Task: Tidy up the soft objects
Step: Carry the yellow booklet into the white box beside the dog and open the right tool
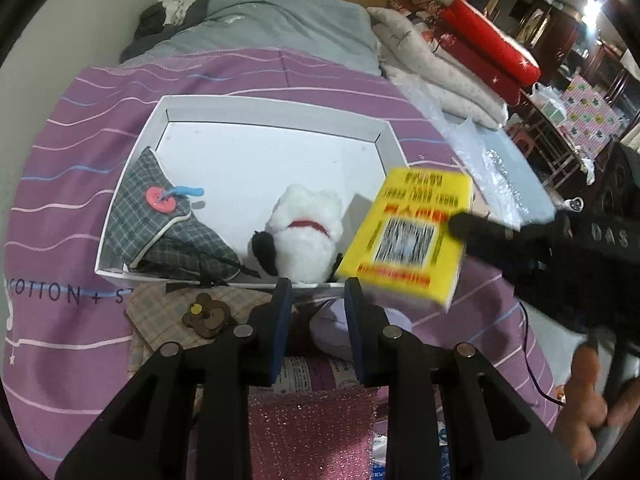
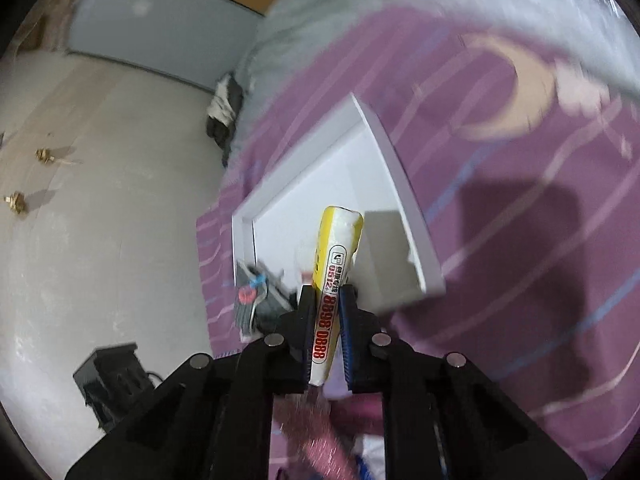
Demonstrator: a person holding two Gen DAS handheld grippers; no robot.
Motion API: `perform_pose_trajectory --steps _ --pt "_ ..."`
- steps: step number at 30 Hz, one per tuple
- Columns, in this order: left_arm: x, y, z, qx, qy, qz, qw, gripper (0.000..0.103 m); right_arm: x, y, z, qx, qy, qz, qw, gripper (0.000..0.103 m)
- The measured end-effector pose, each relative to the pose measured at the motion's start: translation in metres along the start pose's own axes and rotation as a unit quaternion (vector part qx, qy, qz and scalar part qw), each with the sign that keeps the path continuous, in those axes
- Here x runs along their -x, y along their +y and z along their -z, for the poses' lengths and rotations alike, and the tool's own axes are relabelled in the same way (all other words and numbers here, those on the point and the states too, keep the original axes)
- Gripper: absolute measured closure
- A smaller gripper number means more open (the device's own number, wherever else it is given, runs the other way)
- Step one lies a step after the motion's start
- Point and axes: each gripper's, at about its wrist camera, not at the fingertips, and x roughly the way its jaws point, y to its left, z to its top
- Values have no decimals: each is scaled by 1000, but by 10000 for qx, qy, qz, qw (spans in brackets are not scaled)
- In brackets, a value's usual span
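A yellow tissue pack [image 2: 338, 248] is pinched by the right gripper [image 2: 326, 300] over the white tray [image 1: 248, 110]; the left gripper [image 1: 318, 292] (partly spread) is empty.

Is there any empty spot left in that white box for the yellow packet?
Yes. The box floor is bare across its far half and its right side, beyond the plush. The near left corner is crowded: the plaid pouch lies beside the plush. The right gripper holds the yellow packet over the right edge.

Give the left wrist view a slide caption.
Right tool carries soft yellow tissue pack over shallow white cardboard box.
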Motion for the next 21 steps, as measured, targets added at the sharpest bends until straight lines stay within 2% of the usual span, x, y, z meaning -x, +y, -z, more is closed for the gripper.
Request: perform_pose_trajectory --steps 3,6,9,11,15,19,21 --pt "0 5 -1 72 -53 44 10000 75 -2 10 -10 413 -159 246 9987 92" --pt "-2 10 -2 158 -38 41 9999 75 -8 15 -17 792 -141 501 9955 92" --pt "-4 13 -2 199 -27 20 9998 76 -11 19 -22 1211 -146 846 9889 92" --pt "-5 14 -1 225 -22 22 9997 76 -13 24 -26 1598 -109 1201 9798 92" --pt "-7 14 1 215 -3 40 9998 76 -29 38 -32 2273 261 1530 9614 92" --pt "-8 13 1 194 16 30 9998 76 -53 46 -36 2508 688 1595 9523 92" --pt "-7 14 1 212 -2 58 9998 76 -65 49 -37 2599 801 1821 9449 92"
